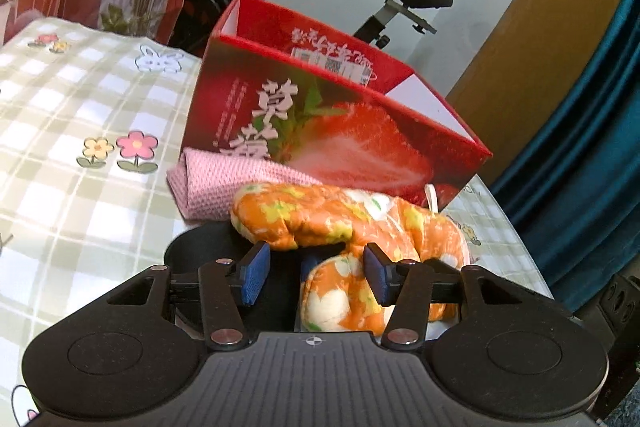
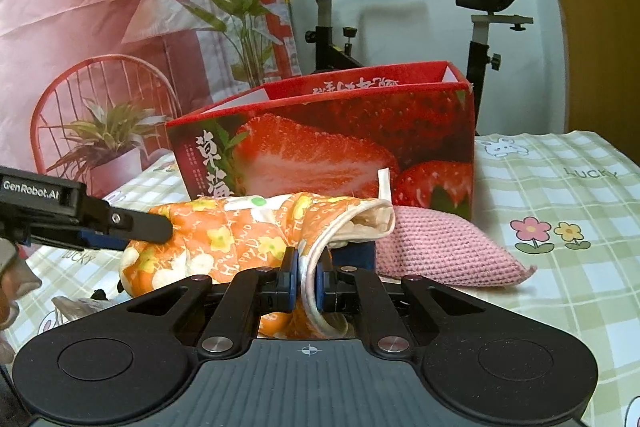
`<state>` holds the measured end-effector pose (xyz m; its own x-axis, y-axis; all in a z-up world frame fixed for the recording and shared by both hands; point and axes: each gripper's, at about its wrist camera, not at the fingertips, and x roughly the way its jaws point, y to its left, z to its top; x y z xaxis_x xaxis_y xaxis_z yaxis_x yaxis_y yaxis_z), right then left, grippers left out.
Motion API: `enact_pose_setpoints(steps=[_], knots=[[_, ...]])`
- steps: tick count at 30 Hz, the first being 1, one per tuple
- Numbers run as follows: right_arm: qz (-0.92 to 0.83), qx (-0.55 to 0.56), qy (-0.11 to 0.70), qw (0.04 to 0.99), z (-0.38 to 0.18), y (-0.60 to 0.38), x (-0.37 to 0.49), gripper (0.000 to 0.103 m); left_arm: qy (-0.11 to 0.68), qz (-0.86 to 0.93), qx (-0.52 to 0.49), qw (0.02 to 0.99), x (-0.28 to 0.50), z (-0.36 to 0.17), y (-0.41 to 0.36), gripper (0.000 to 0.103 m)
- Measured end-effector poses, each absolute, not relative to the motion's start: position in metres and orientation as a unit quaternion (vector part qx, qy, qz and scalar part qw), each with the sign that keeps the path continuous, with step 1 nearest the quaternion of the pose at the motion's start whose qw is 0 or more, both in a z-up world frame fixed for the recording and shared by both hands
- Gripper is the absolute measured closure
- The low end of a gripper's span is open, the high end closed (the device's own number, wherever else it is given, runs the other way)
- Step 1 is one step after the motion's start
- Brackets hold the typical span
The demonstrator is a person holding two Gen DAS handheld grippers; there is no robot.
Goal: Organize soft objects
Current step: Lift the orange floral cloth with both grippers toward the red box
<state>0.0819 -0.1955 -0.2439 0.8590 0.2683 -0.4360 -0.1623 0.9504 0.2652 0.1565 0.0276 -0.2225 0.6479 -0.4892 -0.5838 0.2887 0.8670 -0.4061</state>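
My right gripper point(image 2: 307, 277) is clamped on the cream-trimmed cuff edge of the orange mitt point(image 2: 224, 243), the white binding pinched flat between its blue pads with no gap showing. The mitt is a quilted oven glove with yellow and white flowers, and it lies across the table in front of the strawberry box point(image 2: 320, 147), its open cuff turned toward the pink cloth point(image 2: 448, 251). Its white hanging loop point(image 2: 383, 187) stands up against the front of the box. From the left wrist camera I see my left gripper point(image 1: 316, 273) with its jaws standing apart; the thumb of the mitt point(image 1: 340, 291) sits between them, close against the right-hand pad point(image 1: 378, 275), and the other pad point(image 1: 252, 277) is clear of the fabric, so I do not have a grip there. In the right wrist view that same gripper comes in from the left edge, its black finger point(image 2: 140, 223) against the closed end of the mitt. The pink cloth is a knitted piece lying folded on the table right at the foot of the box, partly under the mitt in the left view. The box is open at the top and I cannot see its floor from either camera. Everything rests on the checked tablecloth point(image 1: 80, 115) printed with flowers and rabbits. An exercise bike point(image 2: 492, 11) stands behind the table.
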Motion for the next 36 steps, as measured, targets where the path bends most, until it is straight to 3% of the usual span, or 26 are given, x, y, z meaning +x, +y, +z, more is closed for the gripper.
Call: enact_pose_setpoints(steps=[8,20,21,25,36], knots=[[0.112,0.115,0.243,0.957,-0.245,-0.197,0.083,0.094,0.353,-0.182,-0.166,0.903,0.167,-0.213,0.041,0.050],[0.115,0.115,0.241,0.957,-0.248,-0.198,0.083,0.094,0.422,-0.158,-0.250,0.857,0.212,-0.238,0.040,0.049],[0.116,0.115,0.241,0.957,-0.248,-0.199,0.084,0.094,0.421,-0.159,-0.252,0.857,0.212,-0.238,0.040,0.050],[0.116,0.117,0.242,0.956,-0.247,-0.199,0.083,0.094,0.411,-0.162,-0.212,0.872,0.208,-0.231,0.034,0.079],[0.114,0.143,0.234,0.955,-0.229,-0.206,0.077,0.095,0.321,-0.210,-0.039,0.923,0.178,-0.173,0.005,0.087]])
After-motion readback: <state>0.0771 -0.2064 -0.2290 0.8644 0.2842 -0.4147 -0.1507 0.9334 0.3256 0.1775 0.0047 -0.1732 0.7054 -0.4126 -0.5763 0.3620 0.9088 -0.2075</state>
